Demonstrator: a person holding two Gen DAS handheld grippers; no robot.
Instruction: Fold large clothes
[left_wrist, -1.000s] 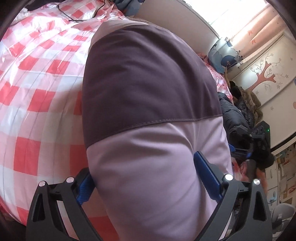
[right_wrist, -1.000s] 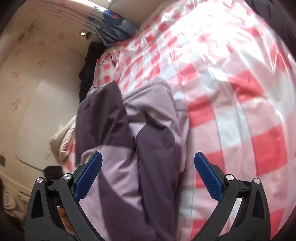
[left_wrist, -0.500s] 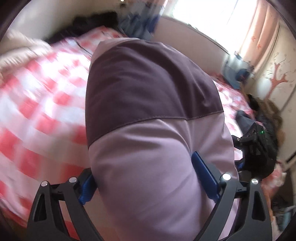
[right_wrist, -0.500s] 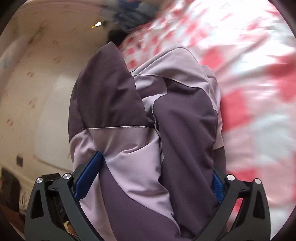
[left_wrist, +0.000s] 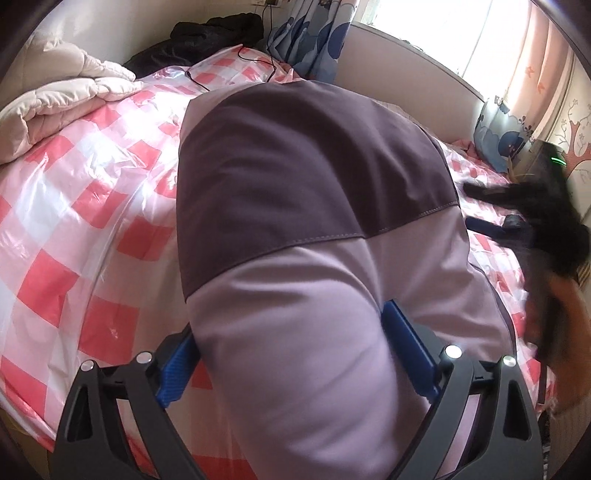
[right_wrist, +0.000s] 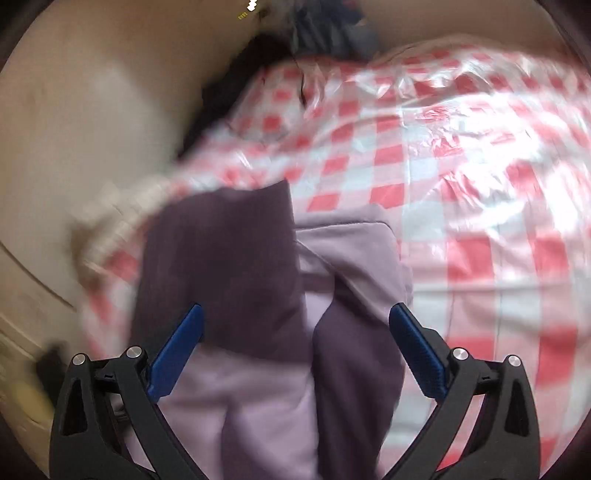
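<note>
Left gripper (left_wrist: 291, 362) jaws wide, straddling the jacket (left_wrist: 314, 206); right gripper (right_wrist: 295, 354) likewise wide above it. Flatten the folded bulk evenly.

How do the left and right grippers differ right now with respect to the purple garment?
Left gripper: the garment bulges between its fingers, covering part of the pads. Right gripper: both pads show fully, garment lying lower, beyond them. Shared: jaws spread wide, both above the checked cover.
</note>
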